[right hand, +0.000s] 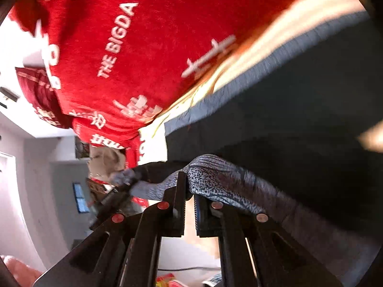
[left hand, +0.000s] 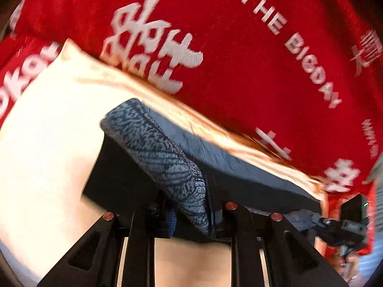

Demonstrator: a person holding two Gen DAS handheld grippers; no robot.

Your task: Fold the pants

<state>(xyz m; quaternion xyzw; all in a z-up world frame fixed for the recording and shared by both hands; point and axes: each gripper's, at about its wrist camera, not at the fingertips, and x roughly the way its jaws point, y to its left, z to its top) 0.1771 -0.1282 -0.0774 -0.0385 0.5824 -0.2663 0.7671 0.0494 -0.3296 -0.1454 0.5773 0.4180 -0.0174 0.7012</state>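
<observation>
Near: left gripper (left hand: 191,205) clamped on patterned grey waistband (left hand: 158,148); right gripper (right hand: 189,205) nearly closed, pinching same band (right hand: 215,179). Pants (right hand: 299,110) lifted, dark cloth hanging between both over pale surface (left hand: 47,148). Far: red printed blanket (left hand: 239,59). Judgement: fold underway, none visibly finished, laying down remains.

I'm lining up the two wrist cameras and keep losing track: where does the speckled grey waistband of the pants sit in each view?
Left wrist: the speckled waistband runs from centre-left down into the left gripper, which is shut on it.
Right wrist: the waistband lies low at centre, draped across the right gripper, which pinches it.
Shared landmark: the red blanket printed "THE BIGDAY", across the top of both views.
</observation>
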